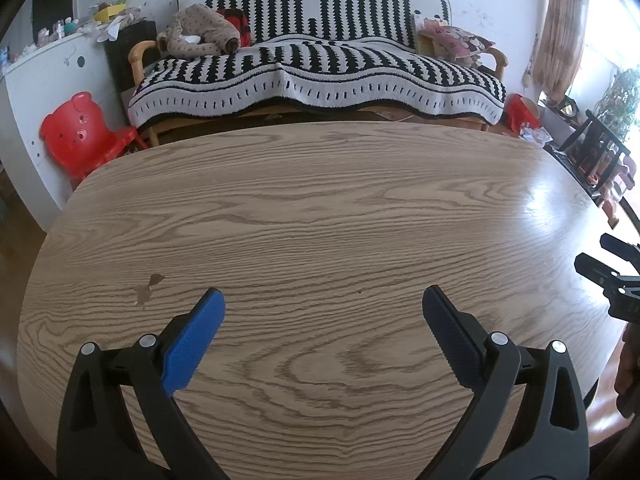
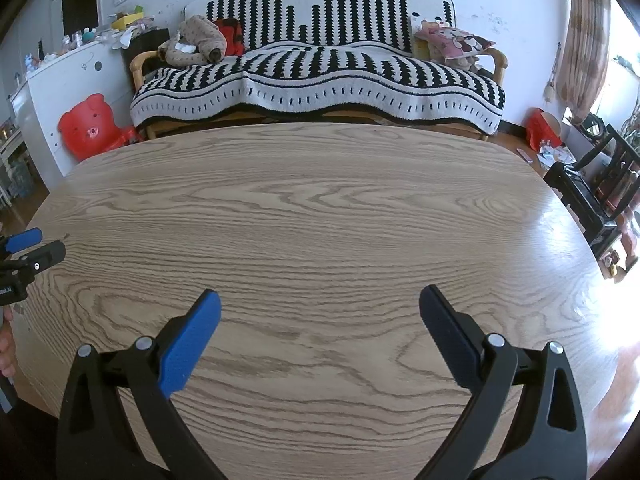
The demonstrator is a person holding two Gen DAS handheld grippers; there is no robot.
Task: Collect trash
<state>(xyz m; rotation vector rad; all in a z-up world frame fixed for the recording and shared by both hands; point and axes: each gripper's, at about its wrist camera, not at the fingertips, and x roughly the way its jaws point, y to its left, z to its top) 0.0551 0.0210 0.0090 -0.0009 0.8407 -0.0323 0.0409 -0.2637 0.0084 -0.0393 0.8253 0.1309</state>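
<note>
Right now both tongs are hanging low over the table (image 1: 320, 208), side by side and pointing toward the sofa (image 1: 320, 68) beyond its far edge. The left tongs (image 1: 323, 304) are standing released, the blue pads (image 1: 192, 344) spread wide with bare wood showing between them and nothing gripped. The right tongs (image 2: 320, 304) are posing the same way, jaws parted wide over the wood and holding nothing. In the left wrist view the right tongs are poking in at the table's right edge, and part of a hand (image 1: 628, 368) is showing just below them. In the right wrist view the left tongs are peeking in at the table's left edge, with fingers (image 2: 6, 344) showing beneath them.

No trash is lying on the table in either view; between and ahead of both sets of jaws only wood grain is showing. A small dark stain (image 1: 149, 286) is sitting on the table just left of the left tongs' left pad. Off the table's far right corner, well apart from both tongs, some crumpled white scraps (image 2: 554, 156) are lying near a red bag (image 2: 540, 128); whether they are trash cannot be told. A red chair (image 1: 86, 136) is standing off the table's far left corner, beside a white cabinet (image 1: 48, 80) with clutter on its top.
</note>
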